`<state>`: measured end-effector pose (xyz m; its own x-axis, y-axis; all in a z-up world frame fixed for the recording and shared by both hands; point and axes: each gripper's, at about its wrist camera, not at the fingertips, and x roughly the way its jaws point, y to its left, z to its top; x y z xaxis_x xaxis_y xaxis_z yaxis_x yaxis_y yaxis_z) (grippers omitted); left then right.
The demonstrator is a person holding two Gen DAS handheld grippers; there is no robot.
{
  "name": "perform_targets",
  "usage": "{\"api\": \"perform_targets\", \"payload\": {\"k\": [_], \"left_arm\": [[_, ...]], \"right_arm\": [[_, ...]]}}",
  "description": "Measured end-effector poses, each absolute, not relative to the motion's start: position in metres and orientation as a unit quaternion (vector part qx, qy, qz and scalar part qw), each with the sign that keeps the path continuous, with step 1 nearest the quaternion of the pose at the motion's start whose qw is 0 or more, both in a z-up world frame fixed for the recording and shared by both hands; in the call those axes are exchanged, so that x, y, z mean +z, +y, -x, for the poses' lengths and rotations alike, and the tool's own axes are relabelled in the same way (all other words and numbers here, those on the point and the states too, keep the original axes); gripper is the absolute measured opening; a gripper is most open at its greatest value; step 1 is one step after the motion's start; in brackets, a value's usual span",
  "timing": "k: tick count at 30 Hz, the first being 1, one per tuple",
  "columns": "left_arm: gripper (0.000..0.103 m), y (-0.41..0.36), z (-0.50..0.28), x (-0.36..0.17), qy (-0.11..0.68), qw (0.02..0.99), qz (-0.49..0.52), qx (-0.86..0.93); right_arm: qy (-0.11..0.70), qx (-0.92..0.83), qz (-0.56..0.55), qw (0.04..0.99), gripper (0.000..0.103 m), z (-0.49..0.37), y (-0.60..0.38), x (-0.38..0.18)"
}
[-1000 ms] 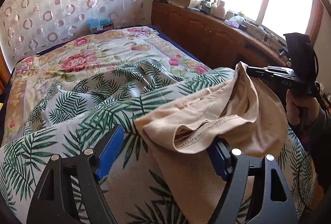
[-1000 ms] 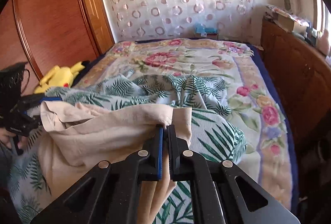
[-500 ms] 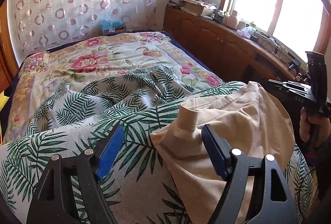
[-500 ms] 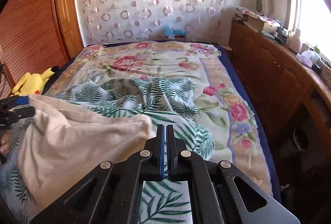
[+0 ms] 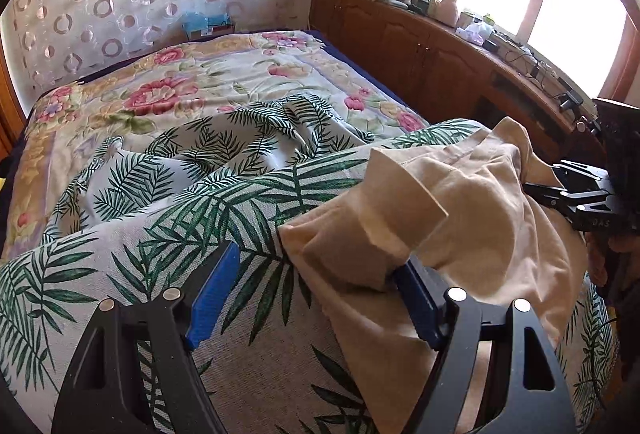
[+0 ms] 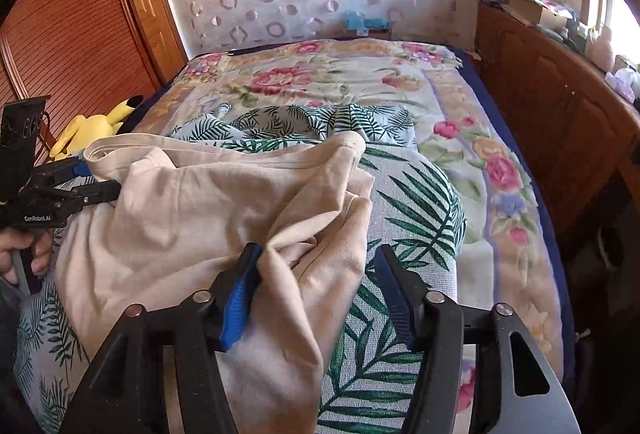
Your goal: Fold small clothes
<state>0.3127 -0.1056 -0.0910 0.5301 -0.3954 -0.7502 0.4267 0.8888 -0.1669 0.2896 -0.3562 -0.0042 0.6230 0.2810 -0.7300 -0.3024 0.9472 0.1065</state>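
Note:
A beige garment (image 5: 480,226) lies crumpled on the palm-leaf blanket (image 5: 200,218) at the near end of the bed. My left gripper (image 5: 316,260) stands open at its left edge, and a folded corner of the cloth rests over the right finger (image 5: 420,310). In the right wrist view the garment (image 6: 192,218) spreads to the left. My right gripper (image 6: 318,252) is opening; a bunched fold sits between its jaws, leaning on the left pad (image 6: 240,298) but not pinched. Each gripper appears in the other's view: the left gripper (image 6: 92,181) at the garment's far edge, the right gripper (image 5: 560,193) likewise.
The floral bedspread (image 5: 180,89) covers the far half of the bed. A wooden cabinet (image 5: 440,73) with clutter runs along the right under the window. A wooden wardrobe (image 6: 72,33) and a yellow plush toy (image 6: 92,127) are at the left. A hand (image 6: 24,254) holds the left gripper.
My right gripper was shut on the garment's edge and has opened, letting the cloth go. The lifted garment has sunk onto the blanket. The left gripper stayed open.

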Motion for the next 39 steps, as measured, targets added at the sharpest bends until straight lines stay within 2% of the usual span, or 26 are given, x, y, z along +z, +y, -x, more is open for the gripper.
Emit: {"api": "perform_targets", "payload": {"k": [7,10,13,15,16,17,21,31,39], "left_arm": [[0.07,-0.107,-0.317,-0.094,0.43,0.868,-0.003,-0.25],[0.062,-0.108,-0.315,-0.094,0.428,0.867,0.0,-0.256],[0.041,-0.109,-0.315,-0.094,0.432,0.86,0.012,-0.273],[0.022,-0.111,-0.315,-0.093,0.437,0.853,0.018,-0.284],[0.019,-0.111,-0.314,-0.091,0.437,0.852,0.019,-0.287],[0.017,-0.112,-0.312,-0.088,0.433,0.855,0.014,-0.285],[0.016,-0.11,-0.301,-0.073,0.414,0.864,0.014,-0.284],[0.015,-0.08,-0.258,-0.024,0.351,0.894,0.024,-0.278],[0.015,-0.004,-0.219,0.0,0.306,0.923,0.057,-0.225]], "right_arm": [[0.407,0.172,0.012,0.897,0.068,-0.304,-0.351,-0.007],[0.403,0.179,0.02,0.897,0.068,-0.299,-0.347,-0.009],[0.403,0.201,0.02,0.893,0.049,-0.298,-0.342,-0.012],[0.403,0.211,0.023,0.89,0.036,-0.298,-0.34,-0.014],[0.402,0.217,0.024,0.889,0.034,-0.297,-0.341,-0.014],[0.4,0.222,0.022,0.889,0.027,-0.296,-0.343,-0.014],[0.384,0.23,0.023,0.894,0.019,-0.289,-0.345,-0.01],[0.316,0.248,0.02,0.915,0.018,-0.261,-0.334,0.024],[0.281,0.304,0.074,0.907,0.017,-0.264,-0.272,0.045]]}}
